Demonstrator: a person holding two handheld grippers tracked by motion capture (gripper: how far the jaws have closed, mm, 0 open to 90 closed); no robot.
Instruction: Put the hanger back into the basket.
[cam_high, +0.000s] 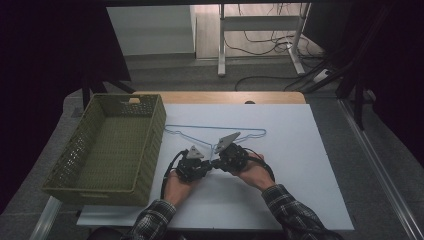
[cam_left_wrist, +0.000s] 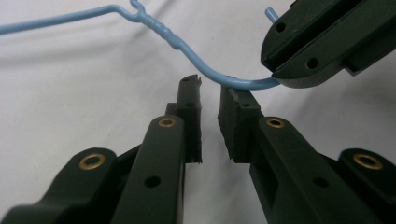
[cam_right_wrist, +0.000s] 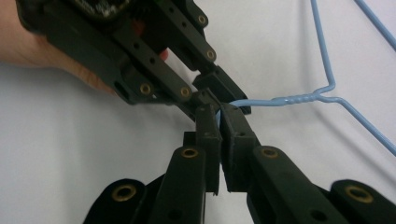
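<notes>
While the light blue wire hanger (cam_high: 215, 132) lies flat on the white worktop (cam_high: 300, 170) just right of the green woven basket (cam_high: 107, 145), both grippers meet at its hook. The right gripper (cam_right_wrist: 220, 112) has its jaws pressed together on the hook's wire. The left gripper (cam_left_wrist: 210, 91) has its jaws nearly together with a narrow gap between them; the wire crosses just past their tips, and whether they touch it cannot be told. Thin and light, the hanger should lift easily, but its smooth coating looks slippery and the wire may flex or swing. The twisted neck (cam_left_wrist: 161, 29) below the hook looks like the firmest hold. From above, the hands and gripper bodies cover the hook.
</notes>
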